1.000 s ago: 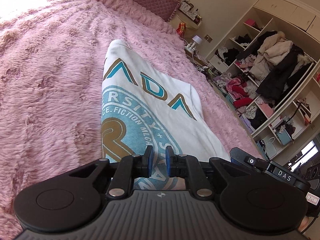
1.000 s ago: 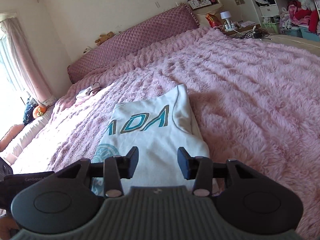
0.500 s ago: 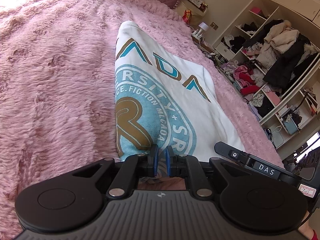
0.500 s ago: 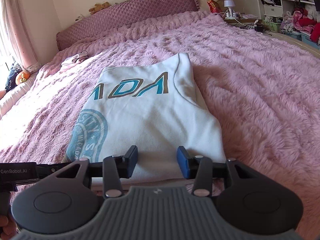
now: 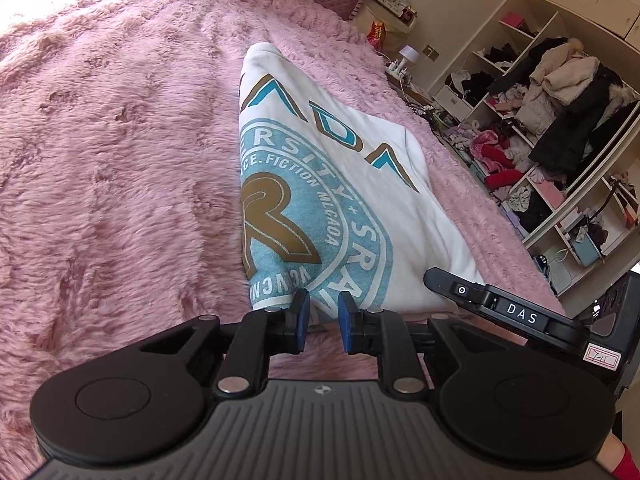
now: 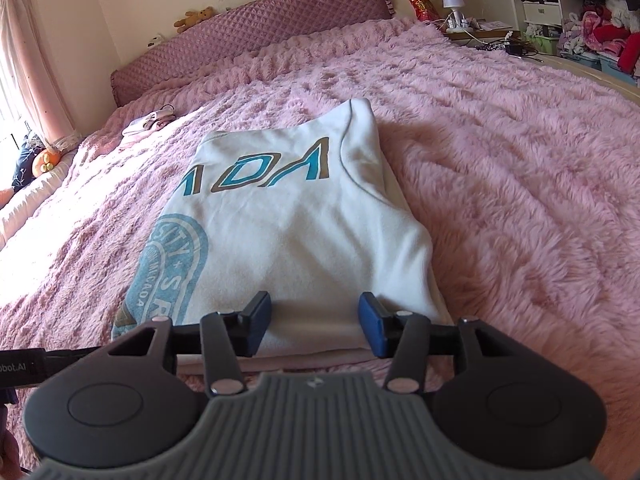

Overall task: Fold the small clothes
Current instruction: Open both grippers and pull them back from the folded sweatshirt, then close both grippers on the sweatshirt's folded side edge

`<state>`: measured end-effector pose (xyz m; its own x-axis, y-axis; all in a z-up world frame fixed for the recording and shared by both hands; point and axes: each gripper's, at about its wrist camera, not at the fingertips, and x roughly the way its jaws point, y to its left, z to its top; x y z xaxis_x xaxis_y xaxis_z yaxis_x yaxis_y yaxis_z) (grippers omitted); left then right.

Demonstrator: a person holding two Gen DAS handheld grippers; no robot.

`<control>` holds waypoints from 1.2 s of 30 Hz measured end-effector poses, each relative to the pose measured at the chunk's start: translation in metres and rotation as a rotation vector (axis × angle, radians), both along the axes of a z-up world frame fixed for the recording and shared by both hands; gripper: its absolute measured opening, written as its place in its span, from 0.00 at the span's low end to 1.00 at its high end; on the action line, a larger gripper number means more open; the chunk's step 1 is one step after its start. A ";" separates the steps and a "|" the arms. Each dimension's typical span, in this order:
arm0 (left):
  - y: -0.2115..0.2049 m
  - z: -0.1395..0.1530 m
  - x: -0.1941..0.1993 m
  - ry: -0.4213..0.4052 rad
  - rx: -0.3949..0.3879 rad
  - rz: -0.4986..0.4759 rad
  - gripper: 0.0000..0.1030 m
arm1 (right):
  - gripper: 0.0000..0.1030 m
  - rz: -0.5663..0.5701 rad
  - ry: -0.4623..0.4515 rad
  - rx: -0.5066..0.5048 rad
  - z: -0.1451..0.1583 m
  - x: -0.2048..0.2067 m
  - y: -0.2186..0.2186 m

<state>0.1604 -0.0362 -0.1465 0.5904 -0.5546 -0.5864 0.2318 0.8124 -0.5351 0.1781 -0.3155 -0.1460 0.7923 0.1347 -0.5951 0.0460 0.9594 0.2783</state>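
A white shirt (image 5: 344, 168) with a teal and gold print lies folded lengthwise on the pink furry bedspread (image 5: 112, 152). It also shows in the right wrist view (image 6: 304, 224). My left gripper (image 5: 320, 312) is open a little, its blue pads at the shirt's near hem, holding nothing. My right gripper (image 6: 314, 320) is wide open at the near hem, its pads either side of the cloth edge. The right gripper's body (image 5: 512, 312) shows in the left wrist view.
A quilted purple headboard (image 6: 256, 36) runs along the far side. A small folded garment (image 6: 148, 122) lies on the far left of the bed. A bedside table with a lamp (image 6: 454, 4) and open shelves crammed with clothes (image 5: 552, 120) stand to the right.
The left gripper, shut at the shirt's hem before, has opened slightly and let go. Both grippers have drawn back a little toward the near hem. The shirt lies flatter.
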 end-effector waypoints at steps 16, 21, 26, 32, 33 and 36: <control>0.073 0.004 0.074 0.072 -0.316 0.122 0.53 | 0.65 0.136 -0.018 0.497 0.031 0.074 -0.125; 0.076 -0.036 0.102 0.200 -0.381 0.099 0.53 | 0.66 0.116 0.095 0.658 -0.013 0.087 -0.155; 0.068 -0.049 0.123 0.213 -0.486 0.080 0.55 | 0.68 0.142 0.106 0.753 -0.036 0.096 -0.154; 0.052 -0.059 0.169 0.253 -0.562 0.056 0.56 | 0.69 0.168 0.108 0.803 -0.039 0.128 -0.143; 0.048 -0.059 0.176 0.261 -0.557 0.051 0.56 | 0.69 0.172 0.112 0.800 -0.039 0.133 -0.141; 0.036 -0.061 0.195 0.272 -0.537 0.027 0.57 | 0.70 0.190 0.128 0.777 -0.040 0.153 -0.130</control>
<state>0.3549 0.0001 -0.2077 0.4763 -0.8020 -0.3605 0.0123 0.4160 -0.9093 0.3314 -0.4457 -0.1857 0.6466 0.6721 -0.3609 -0.0216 0.4890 0.8720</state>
